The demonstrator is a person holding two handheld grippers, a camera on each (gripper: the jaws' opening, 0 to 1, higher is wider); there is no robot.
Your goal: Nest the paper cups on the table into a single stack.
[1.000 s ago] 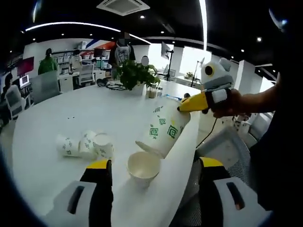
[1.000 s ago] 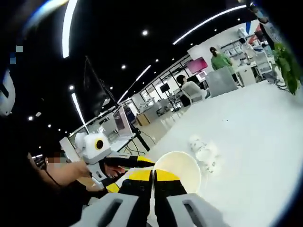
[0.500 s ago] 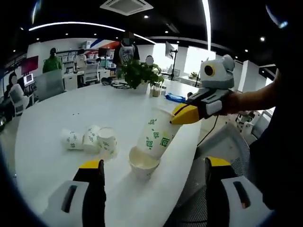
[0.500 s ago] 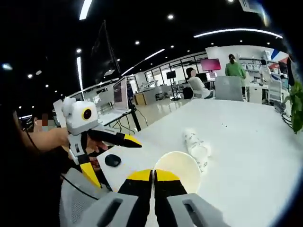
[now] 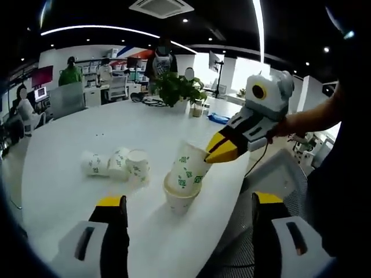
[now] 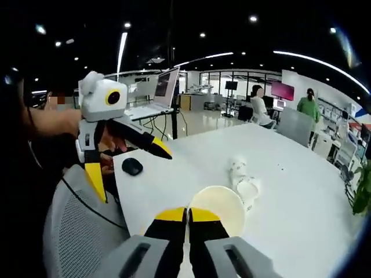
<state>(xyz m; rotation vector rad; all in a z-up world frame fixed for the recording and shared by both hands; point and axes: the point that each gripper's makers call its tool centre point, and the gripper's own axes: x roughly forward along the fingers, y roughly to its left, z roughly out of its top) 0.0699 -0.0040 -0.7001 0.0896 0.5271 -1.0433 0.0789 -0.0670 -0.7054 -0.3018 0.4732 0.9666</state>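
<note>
In the left gripper view, a group of paper cups [image 5: 119, 164] is seen lying on their sides on the white bench [image 5: 69, 139], left of centre and touching one another; their exact count cannot be told with certainty. Just to their right, a plain cup [image 5: 178, 198] stands upright near the bench edge. A green-patterned cup [image 5: 188, 168] is set tilted into its mouth, partly nested. The patterned cup's rim is pinched by the right claw [image 5: 215, 152], which enters from the right with its yellow tips closed on it. The left claw [image 5: 184, 202] is held wide open at the bottom of this view, its two yellow-tipped jaws well apart on either side of the stacked pair and touching nothing. A potted plant [image 5: 177, 88] stands at the far end of the bench.

In the right gripper view, the left claw [image 6: 130, 157] is seen at the left, spread open above an office chair [image 6: 81, 226]. A dark computer mouse [image 6: 132, 167] lies on the bench [image 6: 290, 191] near its corner. At bottom centre the right claw [image 6: 187, 214] is clamped on the rim of the held cup [image 6: 219, 204], whose open mouth faces the camera. Beyond it, to the right, the loose cups [image 6: 243, 178] lie on the bench. Seated and standing people are visible in the far office.
</note>
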